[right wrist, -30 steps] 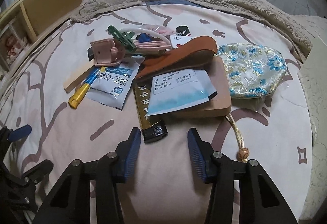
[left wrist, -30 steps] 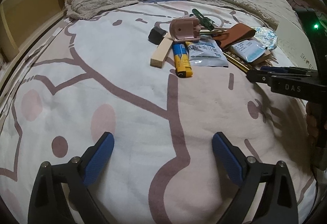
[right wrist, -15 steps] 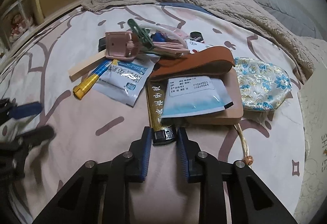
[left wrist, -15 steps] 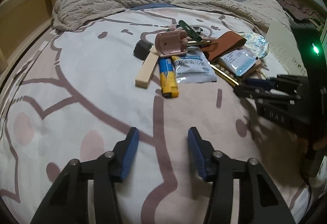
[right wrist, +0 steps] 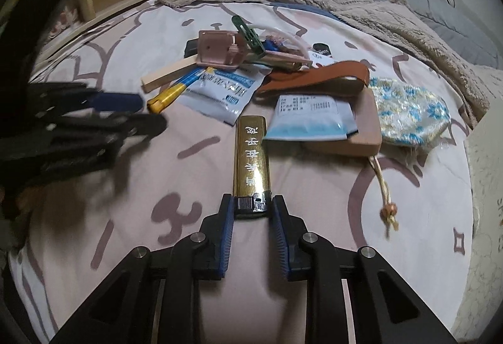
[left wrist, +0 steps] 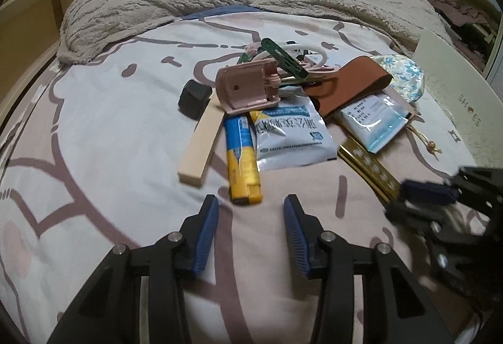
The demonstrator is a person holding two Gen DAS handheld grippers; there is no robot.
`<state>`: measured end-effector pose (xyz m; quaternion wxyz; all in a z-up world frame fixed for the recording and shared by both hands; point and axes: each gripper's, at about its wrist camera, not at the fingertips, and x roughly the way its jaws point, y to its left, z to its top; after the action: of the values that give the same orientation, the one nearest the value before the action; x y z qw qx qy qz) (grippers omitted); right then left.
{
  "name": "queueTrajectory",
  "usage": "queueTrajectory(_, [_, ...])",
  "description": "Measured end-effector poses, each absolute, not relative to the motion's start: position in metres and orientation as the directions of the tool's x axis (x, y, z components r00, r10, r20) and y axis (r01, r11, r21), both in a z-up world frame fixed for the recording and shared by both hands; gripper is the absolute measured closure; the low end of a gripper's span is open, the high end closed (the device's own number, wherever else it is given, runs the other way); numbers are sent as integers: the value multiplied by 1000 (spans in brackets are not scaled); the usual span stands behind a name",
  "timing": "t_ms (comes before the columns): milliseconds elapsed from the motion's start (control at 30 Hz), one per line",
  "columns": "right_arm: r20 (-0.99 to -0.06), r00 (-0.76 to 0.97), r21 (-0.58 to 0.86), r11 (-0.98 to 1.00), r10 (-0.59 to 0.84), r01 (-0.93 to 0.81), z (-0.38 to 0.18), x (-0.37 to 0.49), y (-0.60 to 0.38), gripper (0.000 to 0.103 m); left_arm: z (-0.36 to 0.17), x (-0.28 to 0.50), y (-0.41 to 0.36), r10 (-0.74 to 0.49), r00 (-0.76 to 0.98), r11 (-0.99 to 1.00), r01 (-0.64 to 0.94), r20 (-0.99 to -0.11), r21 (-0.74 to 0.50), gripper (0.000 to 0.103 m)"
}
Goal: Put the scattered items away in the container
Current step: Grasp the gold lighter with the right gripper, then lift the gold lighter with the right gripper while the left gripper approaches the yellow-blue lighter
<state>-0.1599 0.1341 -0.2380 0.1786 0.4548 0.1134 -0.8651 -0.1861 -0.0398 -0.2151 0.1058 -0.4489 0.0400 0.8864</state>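
Right gripper [right wrist: 253, 210]: blue-padded jaws clamped on the black cap end of the gold ribbed lighter [right wrist: 250, 164], lying on the cartoon-print pink-and-white bedsheet [right wrist: 125, 187].
Left gripper [left wrist: 250, 213]: jaws parted, empty, just short of the blue-and-yellow lighter [left wrist: 242, 155].

Your bedsheet [left wrist: 103, 124] is white with mauve cartoon outlines and pink blotches. The lighter [right wrist: 251, 161] before your right gripper [right wrist: 253, 212] is ribbed gold with white characters and a black cap; the lighter [left wrist: 242, 158] before your left gripper [left wrist: 251, 210] is blue over yellow. Both grippers' pads [right wrist: 227, 237] are blue on black. The pouch [right wrist: 411, 114] is cream brocade with turquoise flowers.
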Motion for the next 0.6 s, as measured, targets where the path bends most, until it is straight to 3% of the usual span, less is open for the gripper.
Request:
queueTrajectory(167, [-830, -515, -28, -907, -214, 421, -238, -150, 137, 78, -217, -193, -40, 133, -581, -979, -202, -803, -16, 80])
queueTrajectory(600, [-834, -489, -6, -884, -254, 468, -240, -120, 150, 78, -216, -165, -37, 119, -598, -981, -195, -793, -1, 81])
